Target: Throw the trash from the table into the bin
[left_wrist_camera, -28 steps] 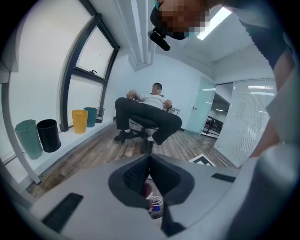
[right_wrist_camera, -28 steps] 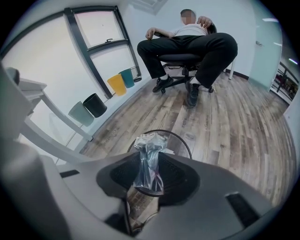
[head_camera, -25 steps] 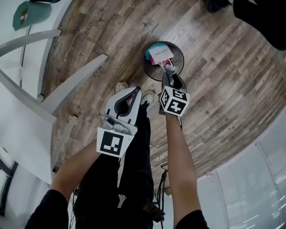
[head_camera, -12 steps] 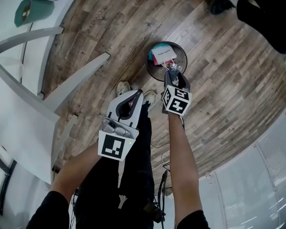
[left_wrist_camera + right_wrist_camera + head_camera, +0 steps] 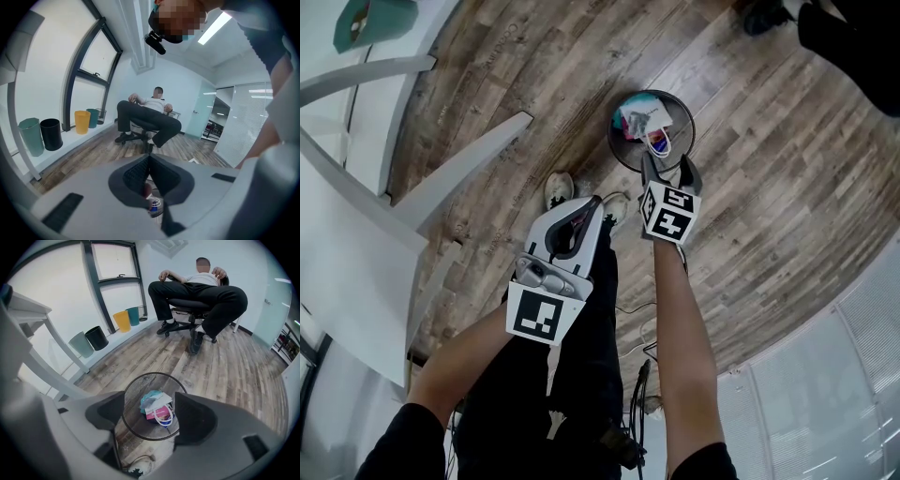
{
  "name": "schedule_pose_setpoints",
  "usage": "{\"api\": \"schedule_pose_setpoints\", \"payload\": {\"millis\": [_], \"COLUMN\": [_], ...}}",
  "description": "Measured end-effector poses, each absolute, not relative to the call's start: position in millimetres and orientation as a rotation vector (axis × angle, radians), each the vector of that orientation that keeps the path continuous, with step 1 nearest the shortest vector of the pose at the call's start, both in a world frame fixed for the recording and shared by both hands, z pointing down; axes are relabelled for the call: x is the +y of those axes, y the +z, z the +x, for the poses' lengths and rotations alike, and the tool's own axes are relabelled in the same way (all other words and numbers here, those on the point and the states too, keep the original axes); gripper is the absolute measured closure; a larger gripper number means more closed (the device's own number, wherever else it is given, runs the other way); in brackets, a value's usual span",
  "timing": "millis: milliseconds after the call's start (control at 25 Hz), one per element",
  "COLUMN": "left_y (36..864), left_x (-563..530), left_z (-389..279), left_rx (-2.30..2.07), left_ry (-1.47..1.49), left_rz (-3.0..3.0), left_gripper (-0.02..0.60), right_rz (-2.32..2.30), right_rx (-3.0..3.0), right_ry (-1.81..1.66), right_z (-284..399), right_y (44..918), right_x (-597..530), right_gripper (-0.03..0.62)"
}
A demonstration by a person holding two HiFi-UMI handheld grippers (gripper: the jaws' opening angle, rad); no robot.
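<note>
A round black mesh bin (image 5: 679, 120) stands on the wood floor, with trash (image 5: 642, 122) inside: a teal wad, a white card and a small blue-and-red bag with white loop handles (image 5: 660, 143). My right gripper (image 5: 667, 171) hangs just above the bin's near rim. Its jaws have just been opening and now stand wide, nothing between them. In the right gripper view the bin (image 5: 132, 391) and the trash (image 5: 157, 409) show straight through that gripper's (image 5: 150, 405) gap. My left gripper (image 5: 592, 202) is held at waist height left of the bin, shut and empty (image 5: 149, 159).
The white table (image 5: 337, 244) and its slanted legs (image 5: 464, 155) fill the left. My shoes (image 5: 560, 190) stand just short of the bin. A person sits in an office chair (image 5: 201, 291) beyond it. Several coloured bins (image 5: 96, 337) line the window wall.
The right gripper's jaws opened, and the small bag they held at their tips has dropped into the bin. The left gripper has barely shifted.
</note>
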State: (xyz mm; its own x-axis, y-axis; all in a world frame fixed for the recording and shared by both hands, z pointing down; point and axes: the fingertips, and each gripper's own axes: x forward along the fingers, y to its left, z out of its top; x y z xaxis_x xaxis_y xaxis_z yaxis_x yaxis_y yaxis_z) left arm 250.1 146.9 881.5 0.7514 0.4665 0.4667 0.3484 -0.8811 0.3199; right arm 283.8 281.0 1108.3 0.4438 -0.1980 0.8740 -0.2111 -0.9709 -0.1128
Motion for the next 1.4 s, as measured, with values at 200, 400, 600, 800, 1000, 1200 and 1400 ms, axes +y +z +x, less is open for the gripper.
{"api": "schedule_pose_setpoints", "payload": {"millis": [200,400,600,800,1000,1200,1400], "left_y": [877,867,829,754,662,564,495], "left_x": [147,145,137,128,129,143,135], "left_z": [246,247,253,254,266,258,248], "left_rx": [0.645,0.647,0.592,0.579,0.729,0.660,0.597], "left_ry": [0.809,0.784,0.721,0.635,0.538,0.446,0.322], "left_rz": [2.728,2.738,2.739,2.787,2.945,2.907,2.955], "left_gripper": [0.584,0.584,0.584,0.584,0.584,0.584,0.584], "right_rz": [2.671,2.690,2.731,2.856,2.972,3.080,3.163], "right_rx": [-0.373,-0.309,-0.318,-0.246,-0.256,-0.345,-0.473], "right_ry": [1.602,1.574,1.536,1.506,1.380,1.190,0.920], "right_z": [284,287,291,288,298,283,270], "right_y": [1104,1086,1044,965,856,718,620], "right_x": [280,284,281,287,282,281,268], "right_gripper": [0.267,0.540,0.589,0.589,0.589,0.589,0.589]}}
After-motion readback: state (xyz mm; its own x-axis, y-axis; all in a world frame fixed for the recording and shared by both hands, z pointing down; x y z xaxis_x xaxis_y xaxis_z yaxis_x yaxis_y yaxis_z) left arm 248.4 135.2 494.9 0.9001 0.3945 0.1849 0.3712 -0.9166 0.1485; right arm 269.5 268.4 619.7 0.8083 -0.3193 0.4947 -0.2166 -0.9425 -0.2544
